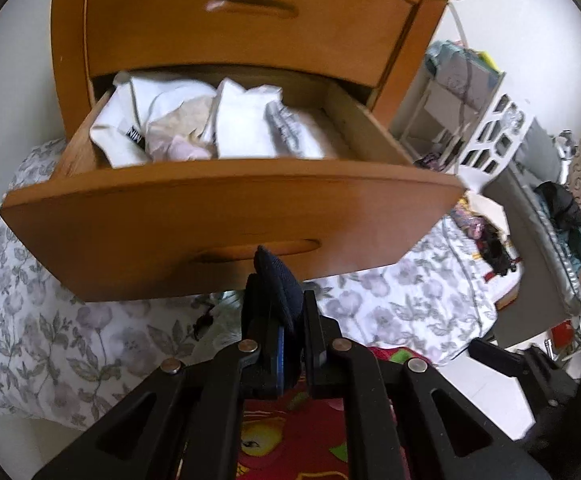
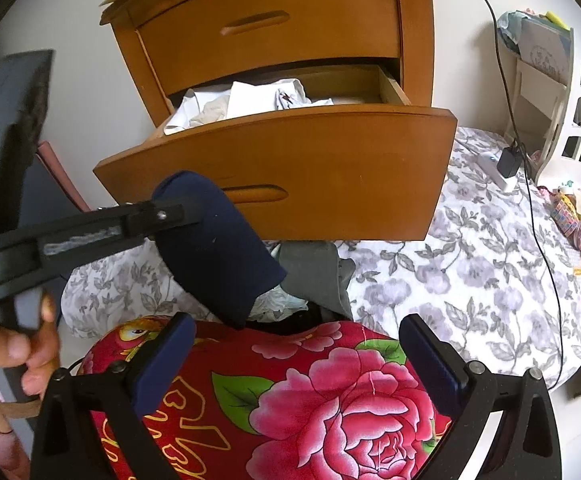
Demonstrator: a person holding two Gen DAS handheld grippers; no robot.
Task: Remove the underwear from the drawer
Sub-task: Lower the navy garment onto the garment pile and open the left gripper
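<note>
The wooden nightstand's lower drawer (image 1: 210, 220) (image 2: 290, 168) stands pulled open, with white and cream folded clothes (image 1: 194, 120) (image 2: 250, 104) inside. My left gripper (image 1: 278, 300) (image 2: 170, 212) is shut on a dark navy piece of underwear (image 1: 276, 276) (image 2: 218, 252), held outside and below the drawer front, hanging over the bed. My right gripper (image 2: 296, 322) is open with nothing between its blue pads, hovering above a red rose-print cushion (image 2: 330, 400). A grey garment (image 2: 318, 276) and pale cloth lie in a small pile under the drawer front.
A floral grey-and-white bedsheet (image 2: 470, 280) covers the bed under the drawer. A white lattice basket (image 2: 578, 120) and a charger with a black cable (image 2: 506, 164) are at the right. A person's hand (image 2: 6, 356) grips the left gripper's handle. The upper drawer (image 1: 246, 16) is closed.
</note>
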